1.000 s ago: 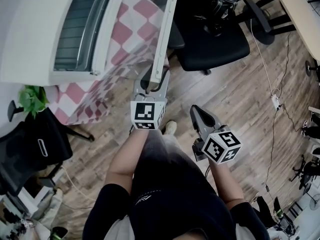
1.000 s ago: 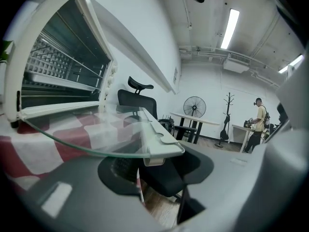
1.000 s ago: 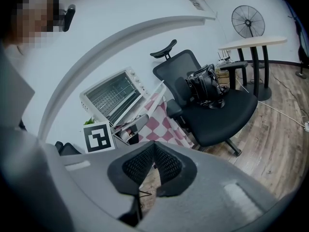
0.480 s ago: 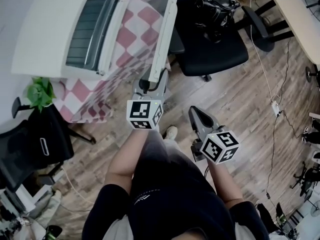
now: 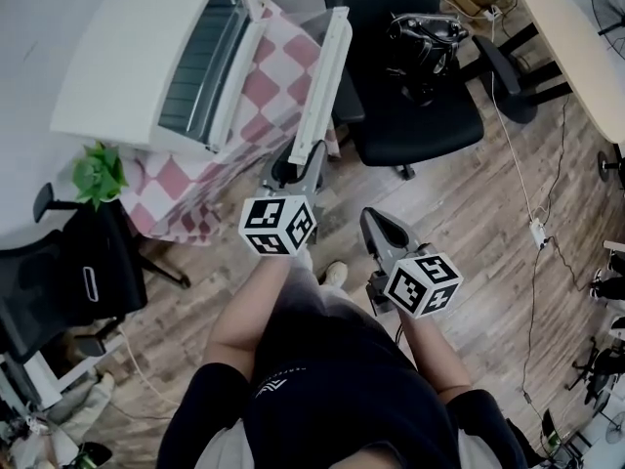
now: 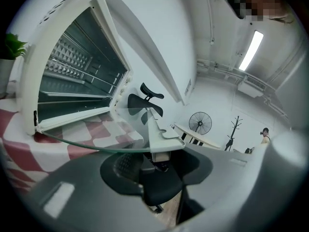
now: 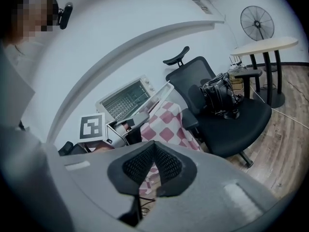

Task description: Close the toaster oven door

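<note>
Left gripper [image 5: 293, 167], jaws wide though just closing, loosely straddles the front rail [image 6: 161, 135] of the toaster oven door [image 5: 323, 78], so I'd lift there (stiff frame, fragile glass).

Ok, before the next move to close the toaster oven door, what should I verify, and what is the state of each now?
1. Door shut: not ok, it is open.
2. Handle between the jaws of the left gripper, which have just been closing: ok.
3. Firm grip on it: cannot tell.
4. Oven opening free of things in the way: ok.
5. Right gripper shut, empty, away from the door: ok.
</note>
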Demonstrator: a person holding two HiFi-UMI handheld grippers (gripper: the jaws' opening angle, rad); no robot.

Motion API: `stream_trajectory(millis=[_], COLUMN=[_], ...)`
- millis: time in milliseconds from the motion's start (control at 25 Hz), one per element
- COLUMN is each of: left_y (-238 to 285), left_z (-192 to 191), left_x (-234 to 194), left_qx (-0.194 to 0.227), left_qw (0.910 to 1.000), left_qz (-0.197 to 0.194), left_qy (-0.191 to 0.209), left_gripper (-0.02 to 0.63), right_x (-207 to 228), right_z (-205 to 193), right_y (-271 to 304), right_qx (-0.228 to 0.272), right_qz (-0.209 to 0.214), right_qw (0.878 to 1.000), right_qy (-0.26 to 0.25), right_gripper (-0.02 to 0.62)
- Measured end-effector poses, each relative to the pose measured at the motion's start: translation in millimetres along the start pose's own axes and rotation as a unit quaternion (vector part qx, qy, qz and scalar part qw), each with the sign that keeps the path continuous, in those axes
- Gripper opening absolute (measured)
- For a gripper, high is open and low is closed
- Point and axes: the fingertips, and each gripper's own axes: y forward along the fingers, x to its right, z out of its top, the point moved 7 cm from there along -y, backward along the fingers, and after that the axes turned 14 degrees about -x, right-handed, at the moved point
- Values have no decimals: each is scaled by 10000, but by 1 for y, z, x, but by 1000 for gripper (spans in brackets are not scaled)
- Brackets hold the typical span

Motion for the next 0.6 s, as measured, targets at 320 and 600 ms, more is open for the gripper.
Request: stream_trajectory(millis=[320,600], left_y=[-13,-30], left_z=[22,45], left_x=[0,-3], left_qx=[114,422], left_qw=[9980,9930], left_qz=[-236,-431], left_qy=[-569,-1013], left_gripper=[155,127], right_x=[-11,-22], right_z=[30,51], right_y=[6,16], right_qx=[171,175], right_qz=[232,432], right_qw=[9992,9977], right_qy=[-272,-500], right_gripper=[2,2])
